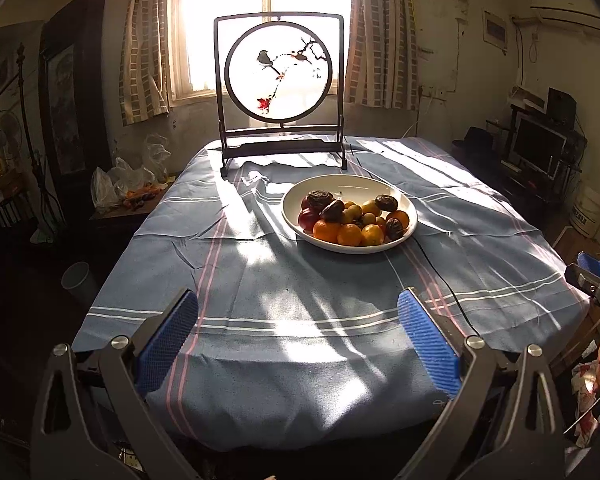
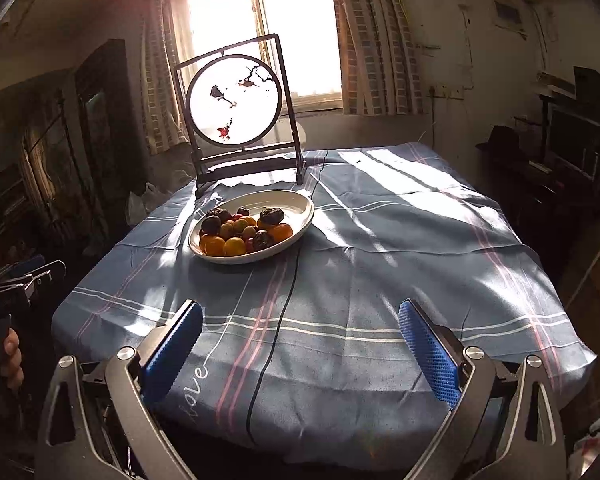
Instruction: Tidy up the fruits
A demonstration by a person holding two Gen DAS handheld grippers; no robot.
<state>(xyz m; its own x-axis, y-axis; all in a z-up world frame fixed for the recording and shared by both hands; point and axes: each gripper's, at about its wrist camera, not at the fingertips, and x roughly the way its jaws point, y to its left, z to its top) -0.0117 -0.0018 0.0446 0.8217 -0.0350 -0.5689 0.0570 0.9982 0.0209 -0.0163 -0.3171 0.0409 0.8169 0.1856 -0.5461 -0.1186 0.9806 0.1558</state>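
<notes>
Nothing sorted yet, as far as I can judge — all fruit sits heaped in the shallow white ceramic bowl [image 1: 300,216], centre of the left wrist view, upper left of centre in the right wrist view [image 2: 300,216]. Mix: round orange citrus [image 1: 350,235] along the near rim, dark wrinkled brown fruits [image 1: 333,211] on top, a red apple-like fruit [image 1: 309,218] at the left side, small yellow-green ones between.

Left gripper [image 1: 300,342] and right gripper [image 2: 304,346]: jaws spread wide, holding nothing, both hanging over the near edge of the table, well short of the bowl.

Blue striped tablecloth [image 1: 260,280] is bare all round the bowl — plenty of room to lay groups out. Watch:
- thin black cable [image 2: 278,320] running from bowl to near edge
- dark-framed round bird-painting screen [image 1: 279,80] just behind the bowl
- cloth overhangs, so the table edges are hidden
</notes>
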